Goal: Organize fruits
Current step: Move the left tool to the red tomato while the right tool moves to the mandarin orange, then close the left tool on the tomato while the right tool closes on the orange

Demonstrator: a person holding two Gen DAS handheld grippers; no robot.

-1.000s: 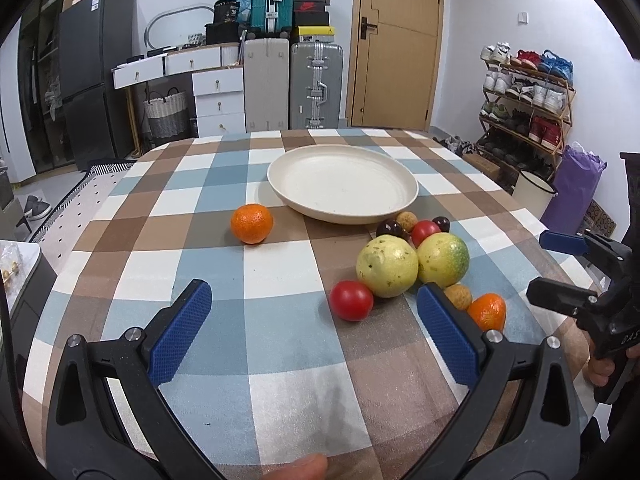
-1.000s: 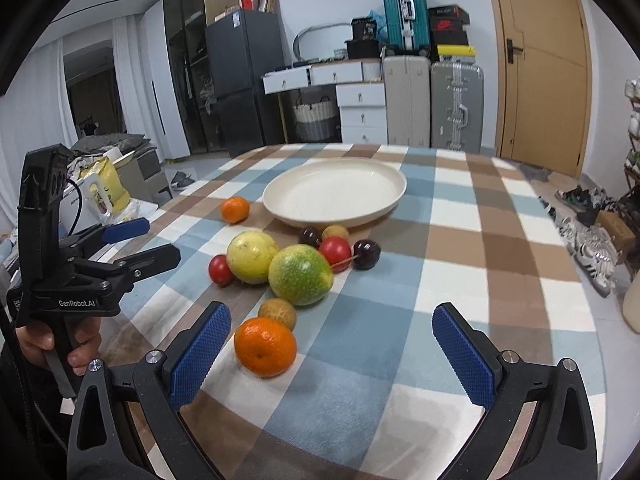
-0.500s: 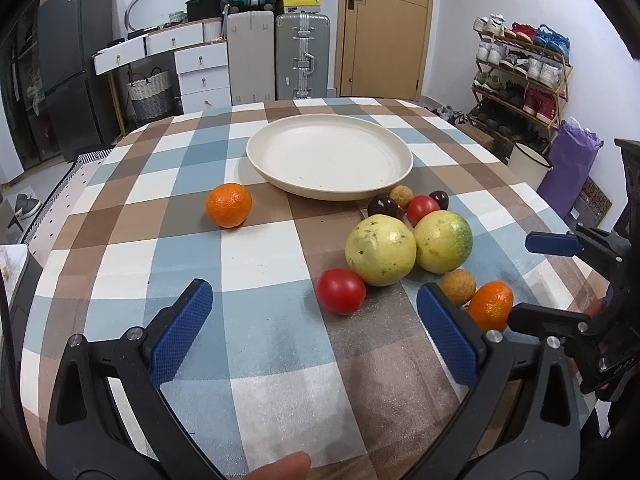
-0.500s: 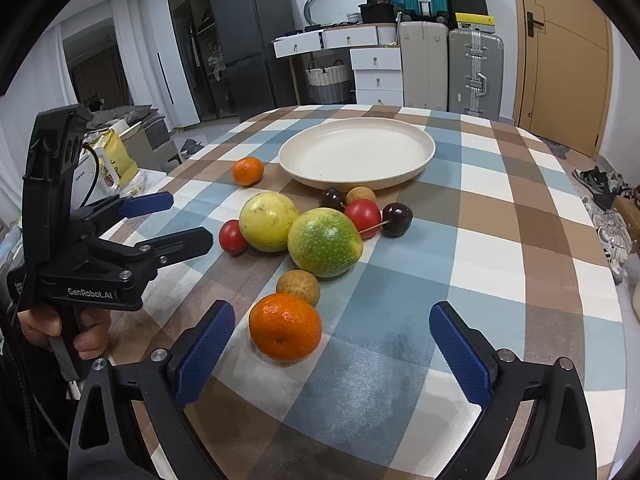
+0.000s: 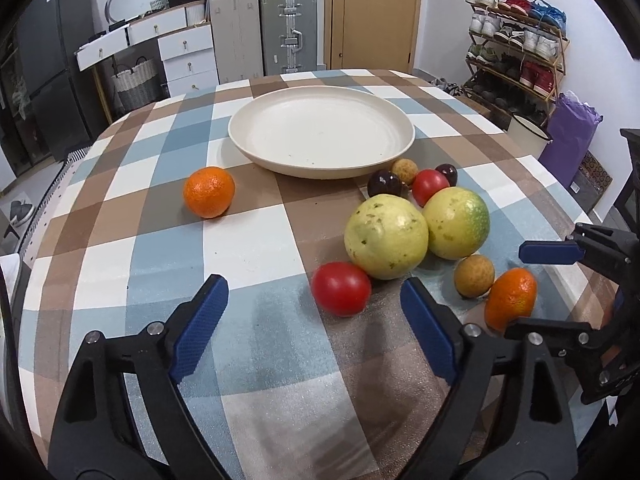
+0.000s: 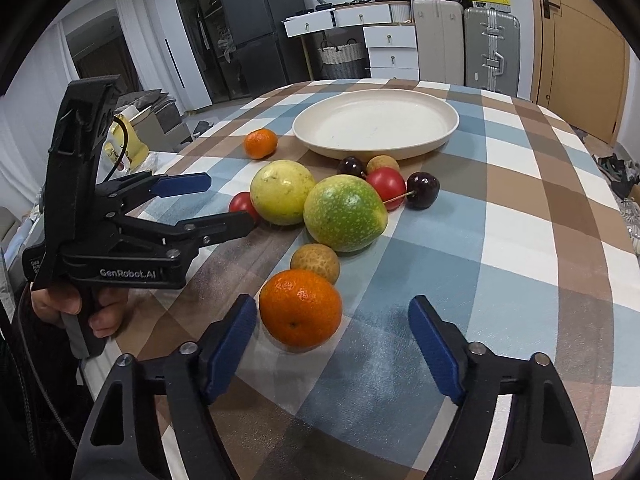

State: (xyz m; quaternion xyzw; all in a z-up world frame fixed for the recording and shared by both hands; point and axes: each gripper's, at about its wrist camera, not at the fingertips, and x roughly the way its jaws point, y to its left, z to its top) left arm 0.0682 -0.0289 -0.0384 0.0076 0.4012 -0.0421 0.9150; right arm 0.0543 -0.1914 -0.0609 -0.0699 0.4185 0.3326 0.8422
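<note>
1. Left wrist view: the left tongs (image 5: 314, 316) stand wide open over the checked desk (image 5: 256, 248), gripping nothing; the near red tomato (image 5: 341, 288) lies just ahead of the gap, toward 1 o'clock.
2. Touching that tomato at its 1 o'clock is the yellow guava (image 5: 386, 237), and the greenish guava (image 5: 457, 223) presses against it at 3 o'clock.
3. Behind the guavas, toward 12 o'clock, sit a dark plum (image 5: 384, 184), a second red tomato (image 5: 430, 187), a small tan fruit (image 5: 404, 171) and a dark cherry (image 5: 446, 173), all just beside the rim of the cream plate (image 5: 256, 152).
4. The plate holds no fruit.
5. A lone orange (image 5: 209, 191) rests well apart at the plate's 8 o'clock.
6. At 4 o'clock from the guavas lie a tan longan (image 5: 474, 275) and a near orange (image 5: 511, 298); the right tongs (image 5: 538, 288) are open around this orange, one finger above it and one below.
7. Right wrist view: the right tongs (image 6: 332, 344) are spread open with the near orange (image 6: 300, 307) just ahead of the left finger, not clamped.
8. The longan (image 6: 315, 263) touches the orange at 12 o'clock, the greenish guava (image 6: 345, 212) beyond it.
9. The left tongs (image 6: 216, 204), held by a hand (image 6: 76, 308) at 9 o'clock, are open, and their tips reach the near tomato (image 6: 244, 205).
</note>
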